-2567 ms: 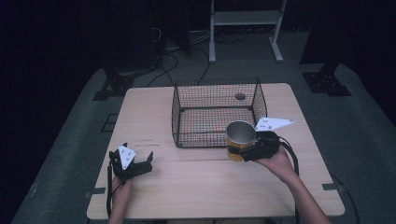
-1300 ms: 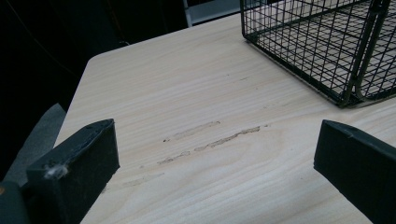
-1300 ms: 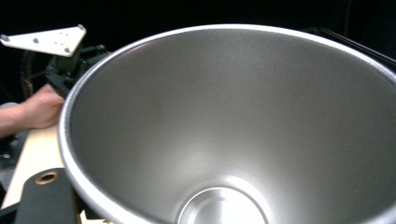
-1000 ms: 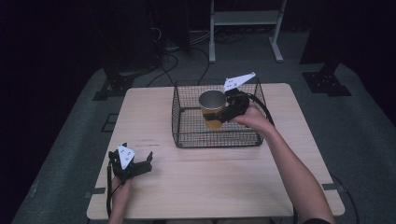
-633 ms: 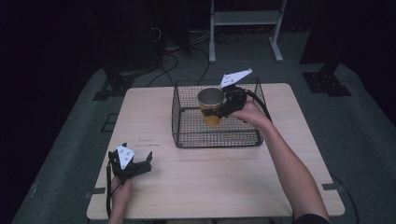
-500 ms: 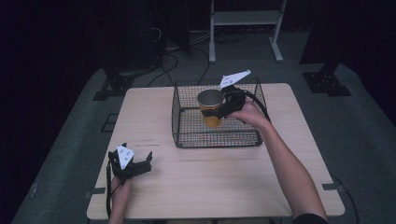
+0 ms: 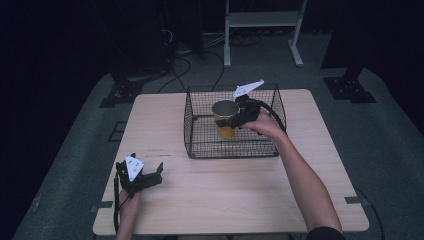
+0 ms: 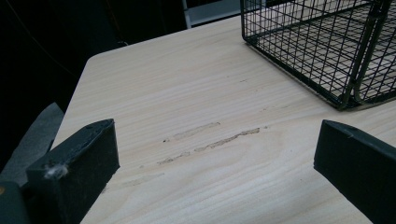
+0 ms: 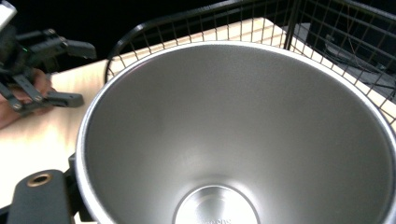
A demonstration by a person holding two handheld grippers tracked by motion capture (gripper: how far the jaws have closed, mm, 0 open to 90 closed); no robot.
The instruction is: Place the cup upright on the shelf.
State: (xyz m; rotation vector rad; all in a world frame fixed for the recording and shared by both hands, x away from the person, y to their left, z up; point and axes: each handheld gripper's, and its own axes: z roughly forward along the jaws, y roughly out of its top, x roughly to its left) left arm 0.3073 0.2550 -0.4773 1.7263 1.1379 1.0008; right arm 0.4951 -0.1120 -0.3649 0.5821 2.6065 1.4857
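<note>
Right arm stretched forward across the desk (image 7: 300,150), hand at the near-right rim of the wire basket (image 7: 200,145), right gripper (image 7: 243,114) pinching one yellow cup (image 7: 225,119) by its rim, cup upright, inside the basket walls, whether touching the basket floor or hanging above it cannot tell. In the right gripper view, steel inside of the cup (image 9: 233,140) wide open below the camera, one black jaw outside the rim at lower left, basket wire (image 9: 187,28) around it. Grey three-cornered plate on the right gripper tilted up toward the far side. Left hand (image 7: 127,205) low at the near-left corner of the desk, forearm barely in, left gripper (image 7: 150,176) resting near the desk surface, pointing right toward the basket, jaws spread wide with nothing between. In the left gripper view, bare wood with a few scuff marks (image 8: 210,137) between the two jaws, basket corner (image 8: 345,93) well ahead at upper right. Count: one cup, one basket, two grippers, one desk. Left gripper and basket well apart
</note>
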